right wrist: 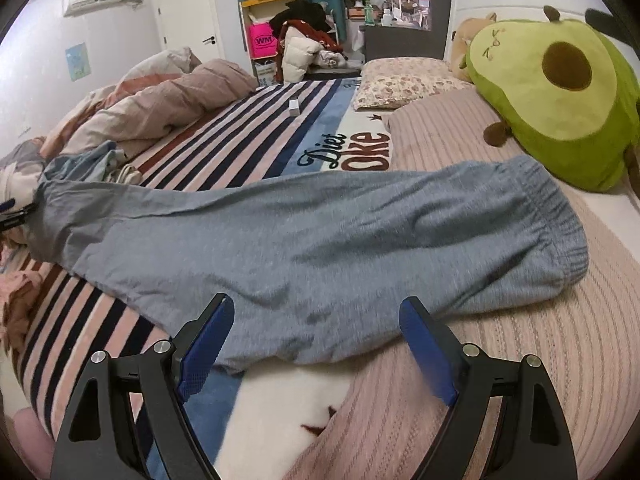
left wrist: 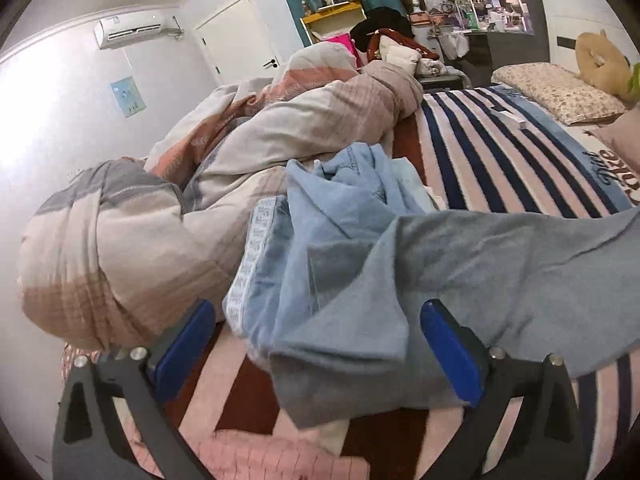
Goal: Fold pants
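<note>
Grey pants [right wrist: 320, 240] lie stretched across the bed, elastic waistband [right wrist: 560, 220] at the right, leg ends at the left. In the left wrist view the leg ends [left wrist: 360, 320] lie between the jaws of my left gripper [left wrist: 316, 336], which is open with the cloth between its blue pads. My left gripper also shows at the far left of the right wrist view [right wrist: 12, 212]. My right gripper [right wrist: 316, 332] is open and empty, just above the near edge of the pants at mid-leg.
A striped blanket [right wrist: 248, 136] covers the bed. A rumpled duvet [left wrist: 280, 120] and light blue jeans [left wrist: 340, 184] lie beyond the leg ends. An avocado plush [right wrist: 560, 88] and a floral pillow [right wrist: 400, 80] sit near the waistband. Pink cloth [left wrist: 260, 456] lies nearby.
</note>
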Demonstrator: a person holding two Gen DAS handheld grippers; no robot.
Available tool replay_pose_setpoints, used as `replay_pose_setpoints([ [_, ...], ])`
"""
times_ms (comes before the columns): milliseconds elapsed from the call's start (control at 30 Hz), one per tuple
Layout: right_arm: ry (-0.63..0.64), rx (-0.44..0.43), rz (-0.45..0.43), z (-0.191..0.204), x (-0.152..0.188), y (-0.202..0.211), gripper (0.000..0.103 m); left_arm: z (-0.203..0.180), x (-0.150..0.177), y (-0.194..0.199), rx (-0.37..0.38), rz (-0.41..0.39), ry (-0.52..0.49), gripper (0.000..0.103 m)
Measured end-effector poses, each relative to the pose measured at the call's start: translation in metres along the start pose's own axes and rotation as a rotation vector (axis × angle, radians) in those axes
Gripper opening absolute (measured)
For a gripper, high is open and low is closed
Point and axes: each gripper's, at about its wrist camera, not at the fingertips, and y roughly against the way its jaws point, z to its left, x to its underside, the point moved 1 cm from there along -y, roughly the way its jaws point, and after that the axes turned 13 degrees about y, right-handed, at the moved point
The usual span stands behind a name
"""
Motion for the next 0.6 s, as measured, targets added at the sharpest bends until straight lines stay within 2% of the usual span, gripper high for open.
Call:
replay_pose_setpoints([
  [200,-0.049,-0.045,-0.009,-0.003,0.015,0.012,0.082,-0.011,0.036,0.041,0.133,0.051,0.078,0.102],
  [300,-0.119,-0.12,-0.019,-0.003,0.027,0.013,0.082,-0.033,0.065,0.045,0.311,0.148,0.161,0.102],
  [400,-0.226,-0.265,-0.022,0.008,0.047,0.001,0.083,-0.054,0.088,0.039,0.437,0.225,0.23,0.101],
  [433,-0.255,-0.298,-0.033,0.014,0.052,-0.003,0.083,-0.064,0.099,0.032,0.505,0.283,0.266,0.101],
  [533,-0.328,-0.349,-0.082,0.033,0.062,-0.017,0.083,-0.085,0.119,0.014,0.618,0.39,0.367,0.101],
  [600,-0.383,-0.368,-0.073,0.044,0.069,-0.033,0.083,-0.096,0.129,0.004,0.68,0.438,0.421,0.101],
])
